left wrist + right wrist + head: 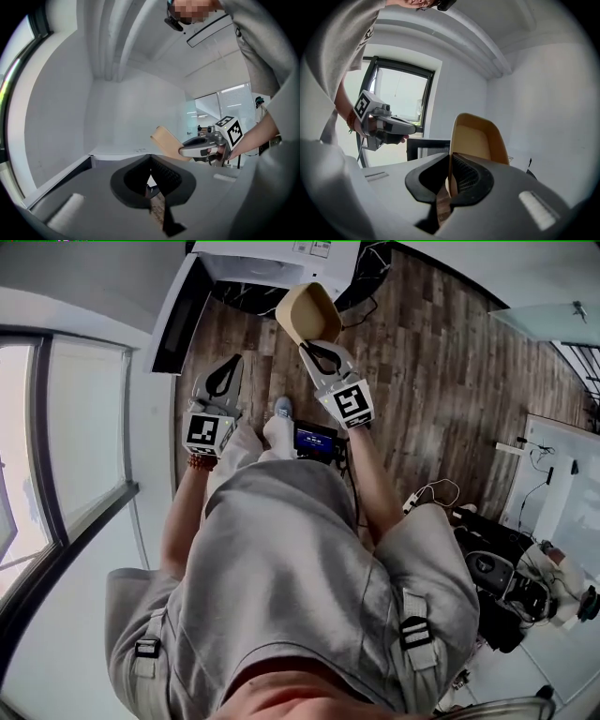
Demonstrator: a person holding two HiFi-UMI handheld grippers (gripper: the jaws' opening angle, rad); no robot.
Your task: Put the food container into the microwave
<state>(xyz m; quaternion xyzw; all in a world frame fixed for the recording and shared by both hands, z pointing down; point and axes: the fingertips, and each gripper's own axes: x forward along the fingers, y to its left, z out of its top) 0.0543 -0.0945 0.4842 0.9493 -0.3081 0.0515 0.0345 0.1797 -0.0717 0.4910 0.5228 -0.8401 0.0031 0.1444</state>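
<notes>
The tan food container [307, 313] hangs in the air in front of me, tilted on edge, with my right gripper [313, 343] shut on its rim. In the right gripper view the container [479, 138] stands upright between the jaws of my right gripper [450, 158]. The white microwave [274, 255] lies just beyond it, its dark door [178, 322] swung open to the left. My left gripper [233, 364] hovers left of the container, shut and holding nothing. The left gripper view shows the left gripper [151, 174] and, further off, the container [165, 140].
Black cables [361, 282] trail over the wood floor [431, 381] beside the microwave. A small lit screen [315, 439] sits by my feet. A large window [66, 446] runs along the left. A white table [562, 465] and cluttered equipment [511, 582] stand at the right.
</notes>
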